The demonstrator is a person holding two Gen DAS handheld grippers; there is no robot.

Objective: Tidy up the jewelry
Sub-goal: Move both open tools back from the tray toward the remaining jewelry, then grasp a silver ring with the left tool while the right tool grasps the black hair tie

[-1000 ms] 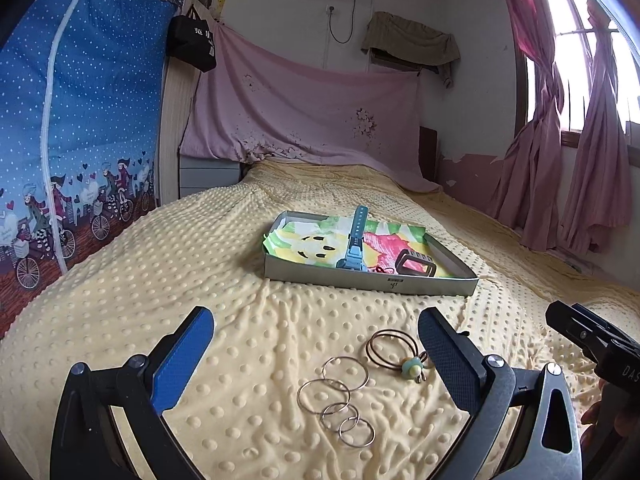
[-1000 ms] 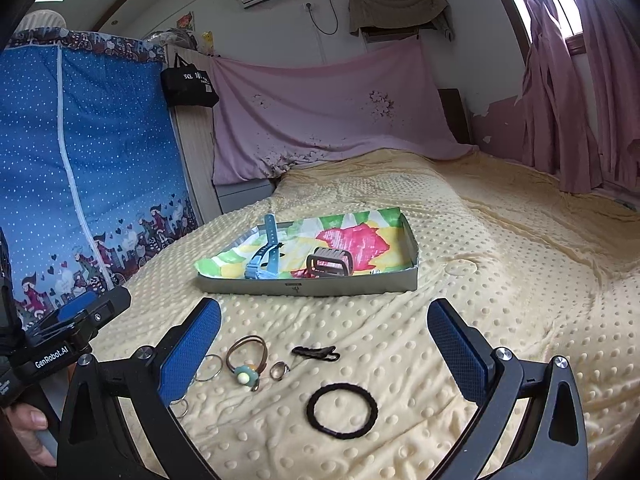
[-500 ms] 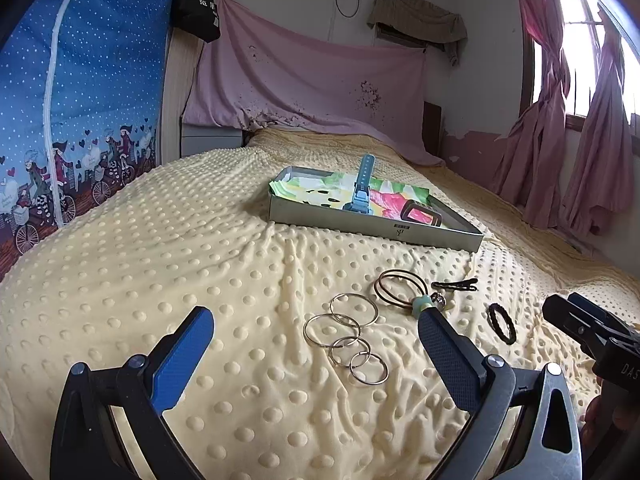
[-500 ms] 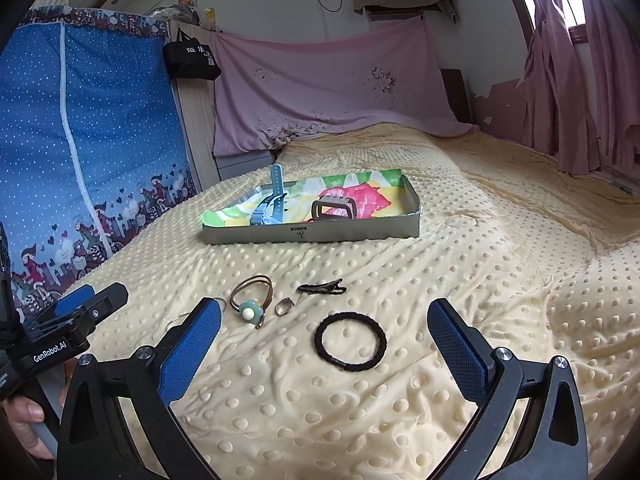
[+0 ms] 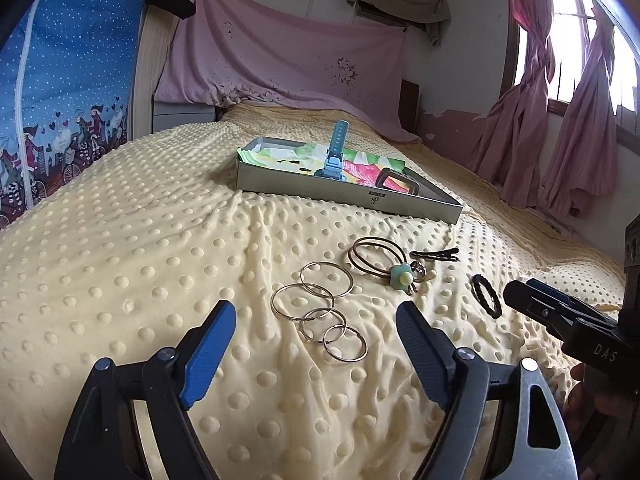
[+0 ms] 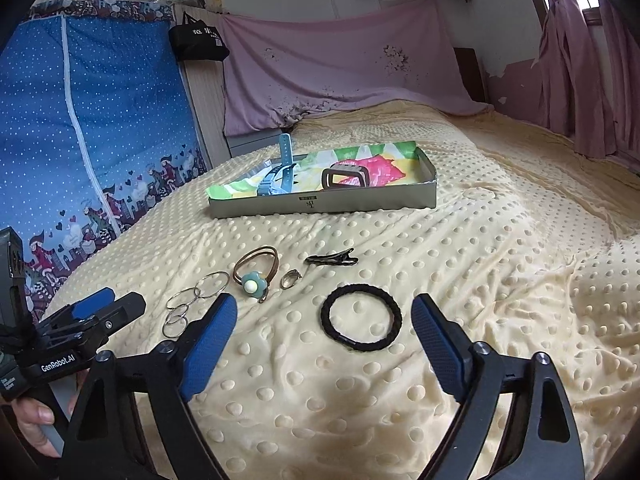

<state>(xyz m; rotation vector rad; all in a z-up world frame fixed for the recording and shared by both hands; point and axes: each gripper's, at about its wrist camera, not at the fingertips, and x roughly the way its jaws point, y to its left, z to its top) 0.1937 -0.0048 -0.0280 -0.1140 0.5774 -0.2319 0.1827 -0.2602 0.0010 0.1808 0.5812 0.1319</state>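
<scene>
- Bed (image 6: 500,240) – dimpled yellow cover, bearing all pieces.
- Tray (image 6: 320,206) – far side, already holding two watches; presumably the collecting place.
- Left gripper (image 5: 316,344), fingers closing, nothing gripped, astride linked rings (image 5: 320,308).
- Right gripper (image 6: 324,334), likewise closing, unladen, framing black hair tie (image 6: 361,317).

Two hand-held grippers are tilting downward side by side. The left gripper (image 5: 312,344) is closing its blue-padded jaws, with nothing pressed between the pads. The right gripper (image 6: 324,332) is likewise closing its jaws, gripping nothing. A hand (image 6: 38,420) is wrapping the left gripper's handle.
</scene>
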